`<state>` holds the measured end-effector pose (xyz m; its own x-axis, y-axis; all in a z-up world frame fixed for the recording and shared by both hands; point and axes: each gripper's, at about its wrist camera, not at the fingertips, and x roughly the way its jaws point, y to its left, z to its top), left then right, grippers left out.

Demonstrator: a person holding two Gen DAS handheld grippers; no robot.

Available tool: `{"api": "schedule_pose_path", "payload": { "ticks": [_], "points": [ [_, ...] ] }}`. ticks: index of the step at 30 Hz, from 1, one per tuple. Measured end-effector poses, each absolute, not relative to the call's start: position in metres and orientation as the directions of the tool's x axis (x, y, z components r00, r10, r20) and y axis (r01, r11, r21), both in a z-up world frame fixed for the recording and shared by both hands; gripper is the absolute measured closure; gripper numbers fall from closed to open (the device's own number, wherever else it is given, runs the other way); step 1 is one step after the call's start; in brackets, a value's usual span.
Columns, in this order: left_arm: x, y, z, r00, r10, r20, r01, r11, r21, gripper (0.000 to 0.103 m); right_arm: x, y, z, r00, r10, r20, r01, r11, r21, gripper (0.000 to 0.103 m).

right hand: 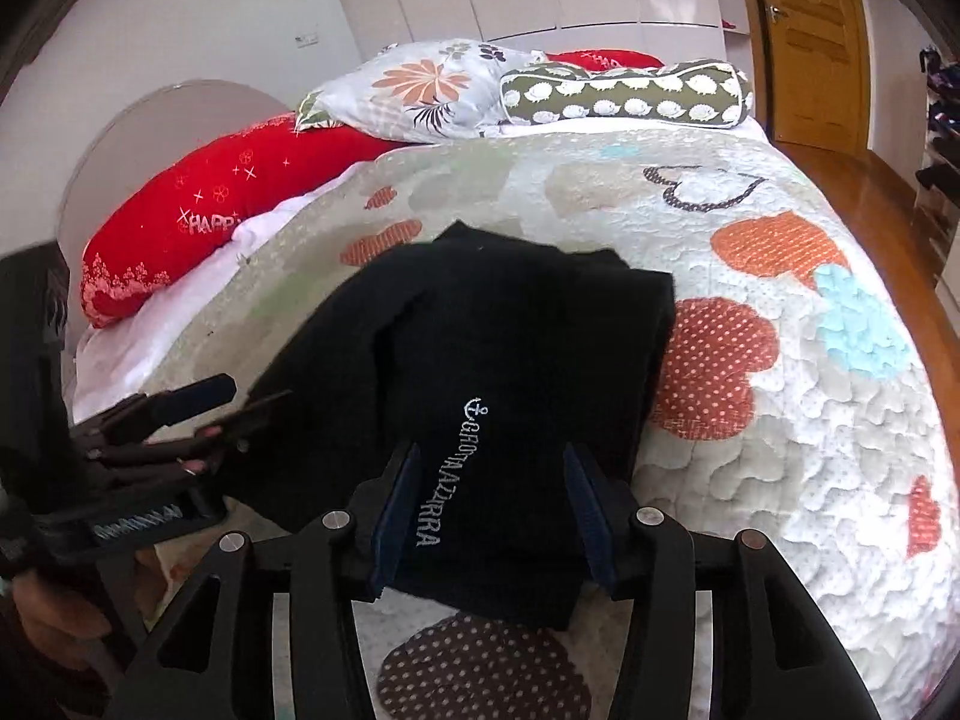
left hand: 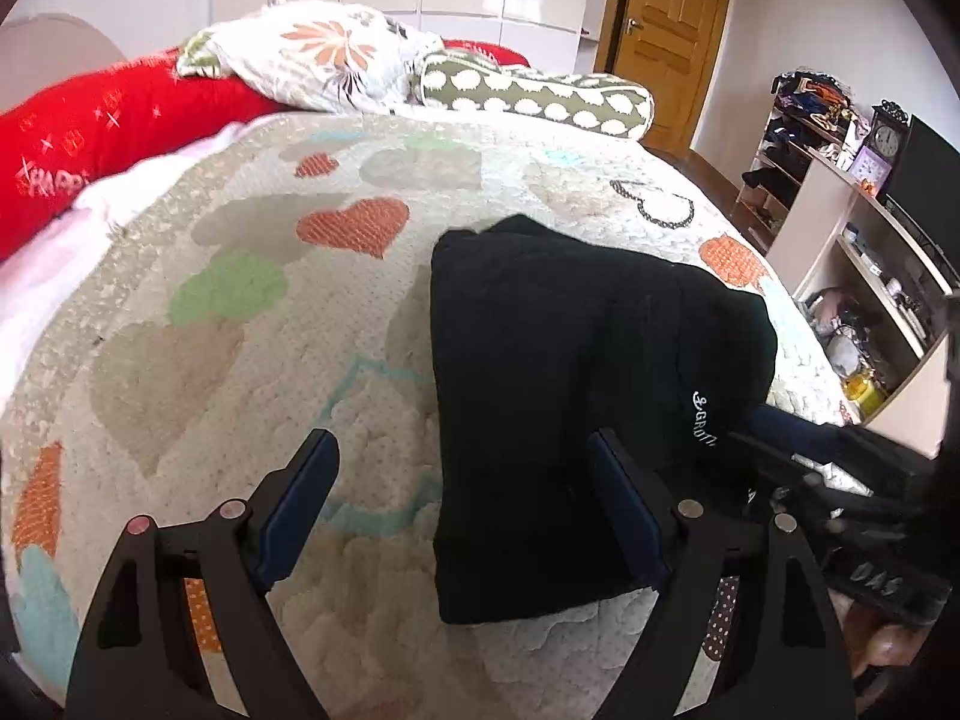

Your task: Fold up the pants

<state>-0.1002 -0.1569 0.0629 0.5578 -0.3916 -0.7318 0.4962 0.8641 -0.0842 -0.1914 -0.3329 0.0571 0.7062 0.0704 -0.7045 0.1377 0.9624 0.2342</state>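
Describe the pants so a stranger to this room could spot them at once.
Start at the bed with the heart-patterned quilt; pillows lie at its far end. Nearer the camera lie the folded black pants, the only dark thing on the quilt. White lettering topped by a small anchor marks them out.

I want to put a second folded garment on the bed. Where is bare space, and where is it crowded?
Free: the quilt left of the black pants, up to the red pillow. Also free: the quilt right of the pants, toward the bed's edge, in the right wrist view. Crowded: the head of the bed, with the floral pillow and the green bolster.
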Motion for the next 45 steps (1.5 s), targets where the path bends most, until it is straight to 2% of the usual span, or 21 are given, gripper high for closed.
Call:
{"api": "schedule_pose_path", "payload": {
  "ticks": [7,11,14,31,45],
  "points": [
    [-0.114,-0.156,0.073,0.598,-0.373,-0.710,0.487,0.872,-0.048,0.018,-0.218,-0.327,0.080,0.747,-0.036,-0.664,0.200,0.964,0.173,0.039],
    [-0.123,-0.154,0.079,0.634,-0.351,-0.689,0.469,0.883,-0.018,0.018,-0.227,-0.325,0.087,0.761,-0.064,-0.646,0.231,0.957,0.177,0.034],
    [-0.128,-0.149,0.086,0.650,-0.345,-0.677,0.451,0.892,-0.021,0.018,-0.234,-0.326,0.093,0.776,-0.072,-0.627,0.239,0.953,0.187,0.026],
    [-0.149,-0.139,0.113,0.709,-0.351,-0.612,0.441,0.897,-0.004,0.018,-0.243,-0.315,0.102,0.775,-0.077,-0.627,0.236,0.956,0.174,0.023],
    [-0.153,-0.141,0.119,0.703,-0.364,-0.611,0.451,0.892,-0.012,0.018,-0.245,-0.318,0.103,0.772,-0.072,-0.632,0.235,0.955,0.179,0.023]
  ]
}}
